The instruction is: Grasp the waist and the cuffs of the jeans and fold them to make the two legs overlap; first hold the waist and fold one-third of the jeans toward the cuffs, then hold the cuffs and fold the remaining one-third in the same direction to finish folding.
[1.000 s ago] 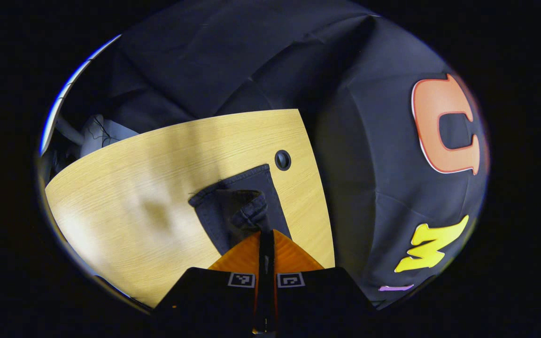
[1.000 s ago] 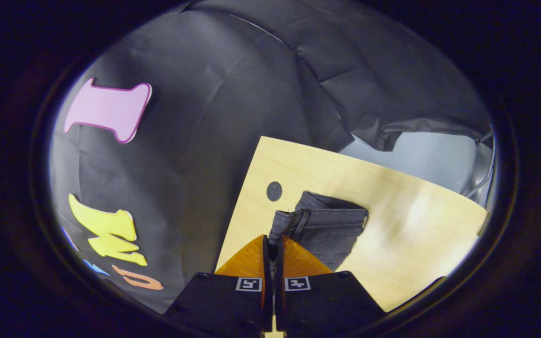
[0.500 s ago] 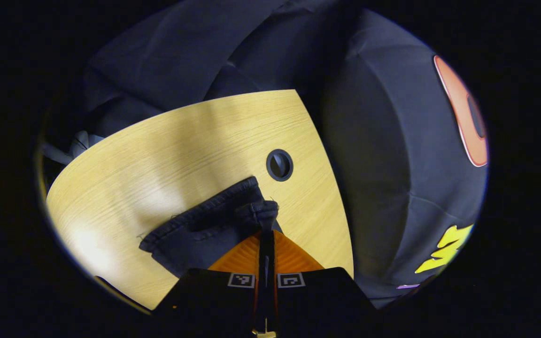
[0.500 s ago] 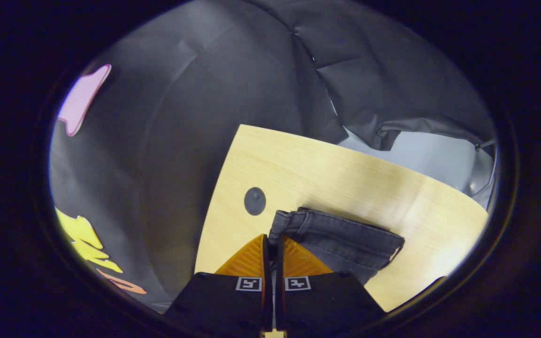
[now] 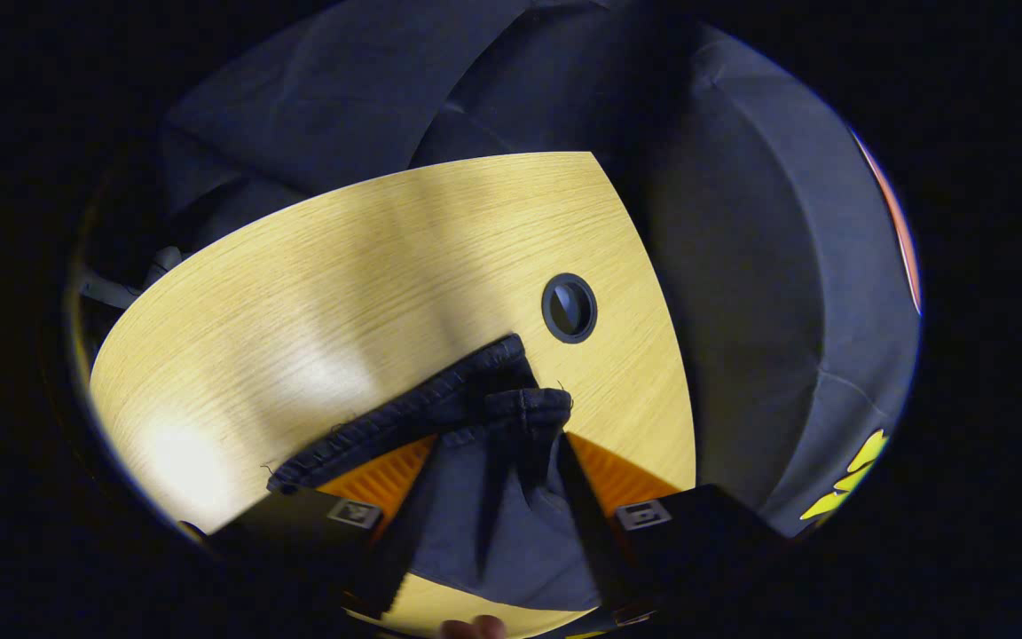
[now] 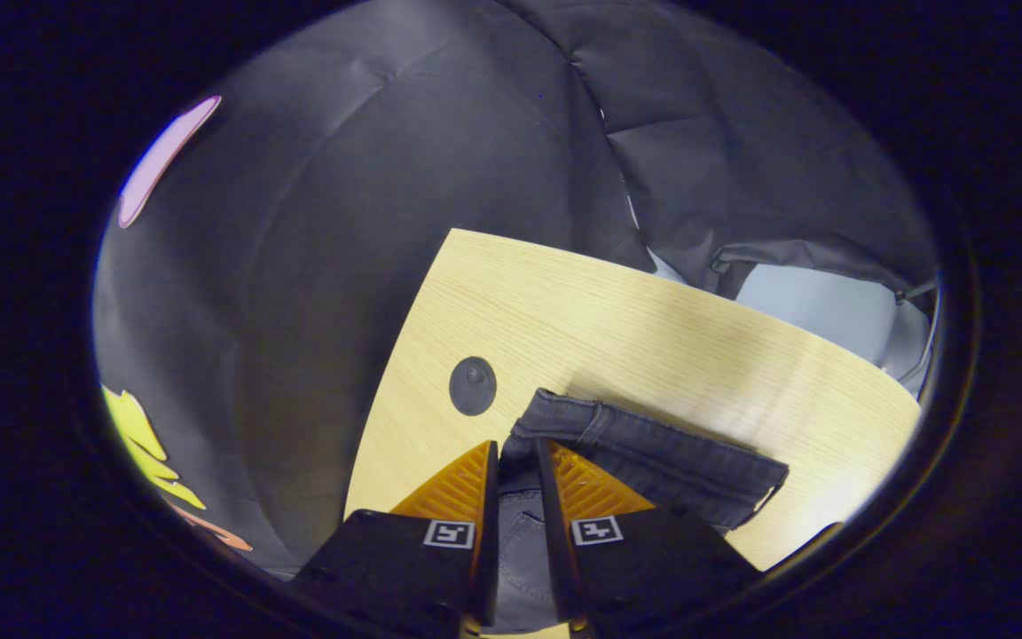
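Left gripper spread wide, dark denim jeans lying loose between its fingers, low centre on the pale wooden table.
Right gripper slightly parted around the waistband; whether it pinches, I cannot tell. Risk: the fold slumps or skews. The round black cable grommet sits just beyond the hem.

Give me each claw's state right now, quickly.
Left claw: open wide, jeans lying loose between its fingers.
Right claw: open a little, denim in the gap, not pinched.
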`<state>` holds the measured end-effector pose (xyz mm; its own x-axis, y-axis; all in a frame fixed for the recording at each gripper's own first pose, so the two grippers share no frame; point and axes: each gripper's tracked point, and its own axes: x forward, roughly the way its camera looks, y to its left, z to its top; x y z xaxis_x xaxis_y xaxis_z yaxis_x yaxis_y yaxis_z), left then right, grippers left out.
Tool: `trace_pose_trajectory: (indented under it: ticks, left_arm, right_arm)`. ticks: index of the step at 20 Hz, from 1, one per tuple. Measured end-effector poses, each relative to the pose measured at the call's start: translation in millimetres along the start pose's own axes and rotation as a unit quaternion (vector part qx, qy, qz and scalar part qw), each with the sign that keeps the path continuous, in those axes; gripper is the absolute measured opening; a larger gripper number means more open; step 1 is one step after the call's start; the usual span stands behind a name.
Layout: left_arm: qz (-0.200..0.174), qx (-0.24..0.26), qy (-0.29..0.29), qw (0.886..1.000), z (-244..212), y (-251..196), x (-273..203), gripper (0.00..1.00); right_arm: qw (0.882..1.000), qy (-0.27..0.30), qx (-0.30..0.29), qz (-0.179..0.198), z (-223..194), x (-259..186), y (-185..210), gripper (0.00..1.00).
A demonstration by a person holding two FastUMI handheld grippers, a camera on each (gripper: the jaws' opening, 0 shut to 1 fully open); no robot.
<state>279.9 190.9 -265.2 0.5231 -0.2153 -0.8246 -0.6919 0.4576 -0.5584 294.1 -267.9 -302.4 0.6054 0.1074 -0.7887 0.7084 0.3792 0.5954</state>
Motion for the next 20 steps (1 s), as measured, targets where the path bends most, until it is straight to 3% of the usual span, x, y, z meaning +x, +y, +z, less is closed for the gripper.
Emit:
trace_pose_trajectory:
  ticks: [1, 6, 7, 9, 10, 12, 14, 17, 18, 20]
  left_arm:
    - [0.004, 0.004, -0.002, 1.0, -1.6, 0.2, -5.4, 1.0]
    - [-0.012, 0.024, -0.032, 0.999, 0.0, -15.6, -49.6, 0.98]
    - [-0.017, 0.04, -0.045, 0.998, -0.2, -19.9, -63.6, 0.99]
    - [-0.029, 0.096, -0.078, 0.992, -6.8, -29.9, -94.4, 0.99]
    - [-0.038, 0.13, -0.099, 0.986, -12.4, -37.1, -111.4, 0.99]
    - [-0.064, 0.196, -0.141, 0.968, -32.6, -55.6, -145.8, 0.99]
    - [-0.083, 0.265, -0.19, 0.942, -58.8, -67.5, -177.9, 0.99]
    - [-0.096, 0.36, -0.259, 0.891, -103.2, -77.3, -209.8, 0.98]
    - [-0.103, 0.384, -0.28, 0.874, -119.1, -79.0, -217.4, 0.98]
    - [-0.126, 0.412, -0.318, 0.845, -157.2, -82.6, -234.1, 0.99]
  right_arm:
    - [1.0, 0.001, -0.007, 0.004, -2.1, -2.9, 2.5, 0.26]
    - [0.996, -0.024, -0.089, 0.012, -6.8, -43.4, 7.4, 0.8]
    - [0.993, -0.035, -0.115, 0.013, -9.2, -54.3, 7.5, 0.72]
    - [0.981, -0.063, -0.184, 0.015, -12.6, -84.4, 9.0, 0.92]
    - [0.972, -0.077, -0.22, 0.018, -15.9, -101.1, 8.5, 0.92]
    - [0.951, -0.109, -0.289, 0.026, -27.7, -141.2, 7.5, 0.92]
    - [0.925, -0.144, -0.35, 0.036, -39.4, -183.6, 4.2, 0.92]
    - [0.89, -0.19, -0.413, 0.043, -65.3, -241.2, -14.7, 0.88]
    - [0.881, -0.204, -0.425, 0.04, -69.4, -253.2, -22.3, 1.0]
    - [0.871, -0.225, -0.434, 0.047, -79.5, -274.5, -35.1, 0.93]
